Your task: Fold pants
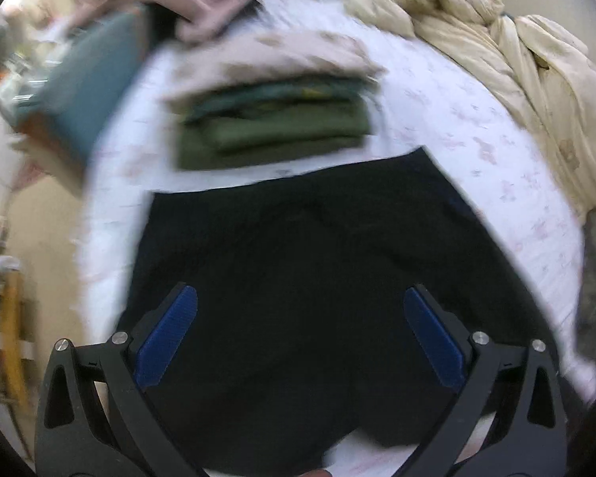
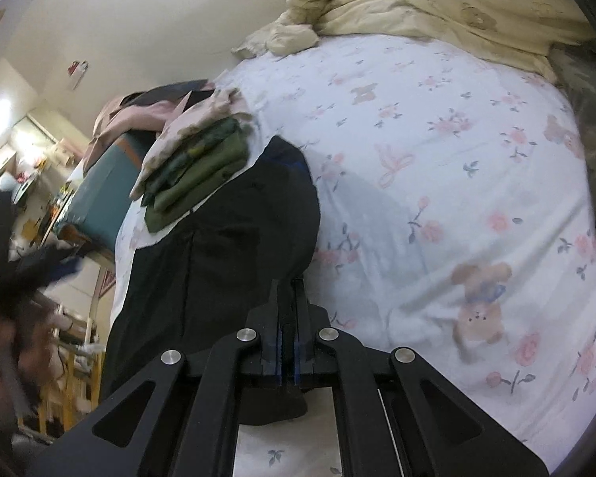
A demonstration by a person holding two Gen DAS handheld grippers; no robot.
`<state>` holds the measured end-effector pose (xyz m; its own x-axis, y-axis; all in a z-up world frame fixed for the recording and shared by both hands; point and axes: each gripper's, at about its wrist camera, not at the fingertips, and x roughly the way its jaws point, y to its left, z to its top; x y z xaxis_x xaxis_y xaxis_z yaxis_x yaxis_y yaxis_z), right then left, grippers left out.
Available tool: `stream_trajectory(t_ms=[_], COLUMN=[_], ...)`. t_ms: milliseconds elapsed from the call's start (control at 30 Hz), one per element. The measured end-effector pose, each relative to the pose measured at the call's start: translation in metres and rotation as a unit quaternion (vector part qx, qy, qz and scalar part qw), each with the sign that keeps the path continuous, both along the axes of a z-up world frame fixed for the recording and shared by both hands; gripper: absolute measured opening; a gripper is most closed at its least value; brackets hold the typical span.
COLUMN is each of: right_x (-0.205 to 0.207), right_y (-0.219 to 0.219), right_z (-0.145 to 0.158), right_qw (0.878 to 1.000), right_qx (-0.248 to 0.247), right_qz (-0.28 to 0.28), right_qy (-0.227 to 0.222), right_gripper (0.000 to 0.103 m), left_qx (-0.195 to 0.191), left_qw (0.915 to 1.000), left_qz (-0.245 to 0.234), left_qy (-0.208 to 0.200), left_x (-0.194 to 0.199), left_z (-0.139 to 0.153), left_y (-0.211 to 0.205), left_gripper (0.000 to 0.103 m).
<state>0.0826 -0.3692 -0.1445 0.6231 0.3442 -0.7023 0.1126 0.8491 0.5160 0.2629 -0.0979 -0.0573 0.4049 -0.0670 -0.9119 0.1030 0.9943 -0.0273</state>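
Black pants (image 1: 298,270) lie flat on the floral sheet (image 2: 437,167) just in front of the folded olive stack (image 1: 274,127); right gripper (image 2: 288,298) pinches their edge, likely to lift a fold, left gripper (image 1: 300,334) spread empty above them

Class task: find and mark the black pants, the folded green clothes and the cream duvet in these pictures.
black pants (image 1: 318,246): left wrist view, middle of the spread cloth.
folded green clothes (image 1: 274,135): left wrist view, front of the stack.
cream duvet (image 2: 437,8): right wrist view, centre of the rumpled heap.
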Motion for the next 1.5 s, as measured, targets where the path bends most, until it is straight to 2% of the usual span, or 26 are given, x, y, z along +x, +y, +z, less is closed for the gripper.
stream_trajectory(t_ms=[33, 167, 333, 467, 533, 567, 633, 667, 700, 733, 767, 900, 1067, 1100, 1167, 1233, 1367, 1500], right_x=[0.000, 0.000, 0.003, 0.008, 0.010, 0.010, 0.012, 0.012, 0.011, 0.011, 0.011, 0.012, 0.009, 0.008, 0.006, 0.005, 0.010, 0.014], right_y=[0.000, 0.000, 0.003, 0.013, 0.021, 0.025, 0.034, 0.038, 0.041, 0.045, 0.046, 0.058, 0.084, 0.094, 0.109, 0.131, 0.178, 0.241], right_z=[-0.002, -0.010, -0.015, -0.014, -0.013, -0.012, -0.012, -0.013, -0.013, -0.013, -0.014, -0.011, 0.011, 0.018, 0.030, 0.047, 0.065, 0.060], right_qw=[1.000, 1.000, 0.999, 0.998, 0.997, 0.997, 0.995, 0.994, 0.993, 0.992, 0.991, 0.988, 0.979, 0.976, 0.970, 0.959, 0.943, 0.926], right_qx=[-0.001, -0.005, -0.013, -0.013, -0.012, -0.013, -0.014, -0.015, -0.016, -0.017, -0.017, -0.005, 0.013, 0.021, 0.029, 0.033, 0.048, 0.040], right_qz=[0.006, 0.015, 0.032, 0.056, 0.073, 0.082, 0.102, 0.111, 0.117, 0.125, 0.131, 0.157, 0.201, 0.213, 0.235, 0.273, 0.318, 0.366], right_qy=[0.001, 0.011, 0.014, 0.011, 0.010, 0.009, 0.009, 0.009, 0.009, 0.009, 0.010, 0.002, -0.034, -0.044, -0.056, -0.075, -0.088, -0.082], right_gripper=[0.002, 0.002, 0.002, 0.002, 0.002, 0.002, 0.002, 0.002, 0.002, 0.002, 0.002, 0.002, 0.002, 0.002, 0.002, 0.002, 0.002, 0.002], left_qx=[-0.011, -0.021, -0.002, -0.009, 0.007, 0.030, 0.050, 0.055, 0.059, 0.064, 0.068, 0.048, 0.029, 0.024, -0.010, 0.002, 0.019, 0.025], left_qw=[0.9997, 0.9981, 0.9959, 0.9933, 0.9892, 0.9871, 0.9833, 0.9801, 0.9783, 0.9763, 0.9758, 0.9756, 0.9770, 0.9777, 0.9800, 0.9809, 0.9854, 0.9918], left_qz=[-0.009, -0.036, -0.069, -0.080, -0.101, -0.114, -0.133, -0.143, -0.148, -0.156, -0.161, -0.186, -0.193, -0.192, -0.184, -0.186, -0.163, -0.120], left_qy=[0.020, 0.045, 0.059, 0.083, 0.105, 0.109, 0.114, 0.126, 0.133, 0.136, 0.131, 0.106, 0.086, 0.082, 0.075, 0.057, 0.047, 0.036], left_x=[0.019, 0.066, 0.098, 0.115, 0.124, 0.126, 0.130, 0.131, 0.131, 0.130, 0.130, 0.124, 0.118, 0.115, 0.109, 0.106, 0.111, 0.126], left_z=[-0.010, -0.035, -0.059, -0.080, -0.097, -0.105, -0.115, -0.121, -0.124, -0.125, -0.122, -0.095, -0.045, -0.039, -0.013, 0.000, 0.008, 0.000], left_y=[-0.018, -0.080, -0.142, -0.180, -0.199, -0.206, -0.213, -0.215, -0.215, -0.214, -0.210, -0.190, -0.140, -0.133, -0.102, -0.077, -0.015, 0.039], left_gripper=[0.102, 0.101, 0.099, 0.096, 0.096, 0.093, 0.065, 0.057, 0.035, 0.009, 0.003, 0.001, 0.000, 0.000, 0.000, 0.000, 0.000, 0.000])
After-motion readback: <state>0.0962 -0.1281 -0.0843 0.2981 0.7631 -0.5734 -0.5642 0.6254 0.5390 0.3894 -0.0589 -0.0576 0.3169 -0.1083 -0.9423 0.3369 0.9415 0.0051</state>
